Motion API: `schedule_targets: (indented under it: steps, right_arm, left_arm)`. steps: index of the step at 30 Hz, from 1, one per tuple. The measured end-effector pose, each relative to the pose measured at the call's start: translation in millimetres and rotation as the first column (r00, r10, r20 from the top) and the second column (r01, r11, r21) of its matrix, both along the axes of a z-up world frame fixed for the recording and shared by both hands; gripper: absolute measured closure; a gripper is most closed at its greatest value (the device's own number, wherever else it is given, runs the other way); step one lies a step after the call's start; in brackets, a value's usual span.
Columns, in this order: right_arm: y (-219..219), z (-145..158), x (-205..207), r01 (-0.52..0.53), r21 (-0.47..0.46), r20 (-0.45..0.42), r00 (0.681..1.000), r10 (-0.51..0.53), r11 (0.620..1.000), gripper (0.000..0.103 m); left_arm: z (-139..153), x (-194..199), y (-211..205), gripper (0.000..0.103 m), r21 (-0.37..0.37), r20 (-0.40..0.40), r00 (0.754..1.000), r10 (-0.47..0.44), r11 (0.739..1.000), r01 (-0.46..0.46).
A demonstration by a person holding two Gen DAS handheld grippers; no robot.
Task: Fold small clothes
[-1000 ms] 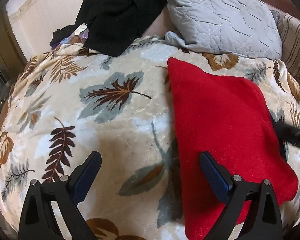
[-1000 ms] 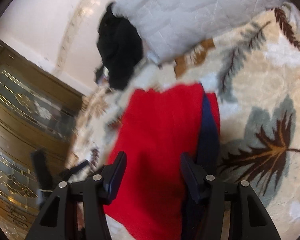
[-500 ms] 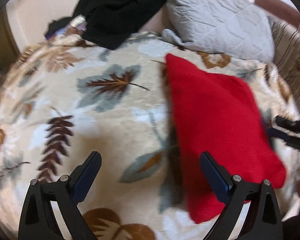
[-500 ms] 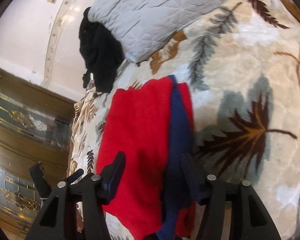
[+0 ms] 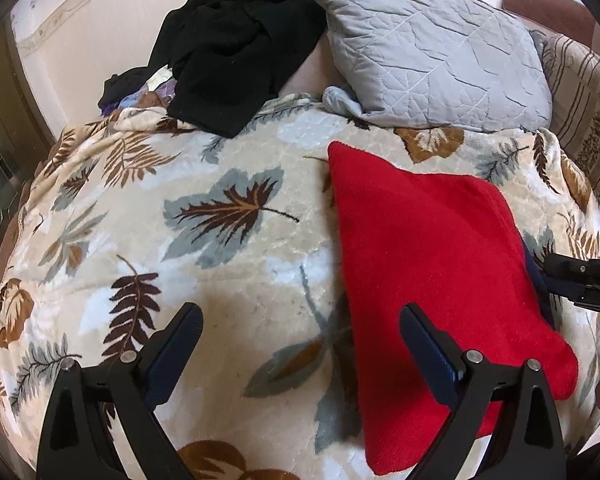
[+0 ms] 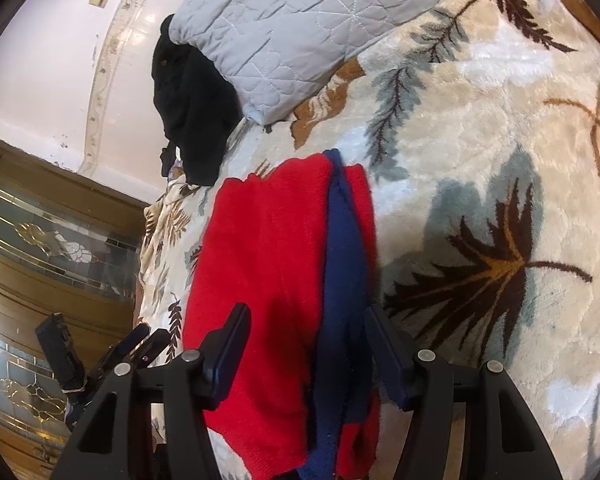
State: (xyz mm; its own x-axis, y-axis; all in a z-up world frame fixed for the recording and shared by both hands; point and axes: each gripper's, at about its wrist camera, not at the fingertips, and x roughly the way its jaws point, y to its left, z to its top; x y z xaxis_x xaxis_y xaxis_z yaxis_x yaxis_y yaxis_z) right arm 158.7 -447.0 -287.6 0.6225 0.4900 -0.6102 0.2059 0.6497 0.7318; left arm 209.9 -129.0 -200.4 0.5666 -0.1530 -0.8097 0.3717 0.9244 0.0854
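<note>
Both pairs of jaws stand apart, gripping nothing. Left gripper (image 5: 300,352) hovers over bare blanket, its right finger above the near edge of the folded red knitted garment (image 5: 432,280). Right gripper (image 6: 306,344) hangs with its two fingers spread either side of the garment's near end; the pads press on nothing.

The red garment lies flat on the cream plush blanket with a brown and grey leaf print (image 5: 220,216). A dark blue fabric layer (image 6: 340,264) shows as a strip along the fold in the right wrist view; in the left wrist view only a sliver appears at the far edge. The garment's lowest end is cut off by the frame.

Behind it, a grey quilted pillow (image 5: 432,52) leans on a striped beige cushion (image 5: 580,104). A heap of black clothing (image 5: 228,52) lies beside the pillow, partly covering small purple items too indistinct to identify.

No legible writing or labels. A white wall (image 6: 60,76) and a wooden cabinet with leaded glass panels (image 6: 40,248) stand beyond.
</note>
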Motion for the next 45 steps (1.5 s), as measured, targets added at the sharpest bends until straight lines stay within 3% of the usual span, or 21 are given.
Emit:
schedule_targets:
  steps: [11, 16, 19, 21, 29, 33, 36, 45]
  right_arm:
    - [-1, -4, 4, -0.01, 0.0, 0.001, 1.0, 0.01, 1.0, 0.039]
    - [-4, -6, 3, -0.006, 0.005, -0.006, 1.0, 0.006, 1.0, 0.039]
    - [-5, -8, 2, -0.005, 0.01, -0.011, 1.0, 0.005, 1.0, 0.039]
    - [-6, -10, 2, -0.004, 0.015, -0.017, 1.0, 0.005, 1.0, 0.039]
    - [-11, -24, 6, 0.005, 0.029, -0.046, 0.999, -0.003, 1.0, 0.039]
    - [-14, -32, 8, 0.008, 0.063, -0.052, 0.999, -0.005, 0.998, 0.039]
    - [-14, -34, 11, 0.012, 0.084, -0.045, 0.999, -0.009, 0.996, 0.039]
    - [-6, -37, 19, 0.006, 0.133, -0.012, 1.0, -0.005, 0.991, 0.039]
  left_arm:
    - [-1, 7, -13, 0.005, -0.034, -0.016, 0.999, -0.034, 0.999, 0.033]
    - [-9, 17, -16, 0.005, -0.126, -0.113, 0.991, -0.076, 0.99, 0.061]
    - [-22, 27, -17, 0.005, -0.227, -0.23, 0.964, -0.134, 0.971, 0.081]
    - [-33, 37, -17, 0.005, -0.304, -0.323, 0.93, -0.176, 0.95, 0.074]
    - [-55, 48, -18, 0.005, -0.402, -0.406, 0.887, -0.218, 0.915, 0.041]
    - [-67, 53, -26, 0.005, -0.436, -0.445, 0.849, -0.285, 0.897, 0.072]
    - [-72, 56, -27, 0.005, -0.46, -0.456, 0.839, -0.298, 0.886, 0.065]
    - [-71, 57, -36, 0.005, -0.468, -0.436, 0.841, -0.32, 0.879, 0.092]
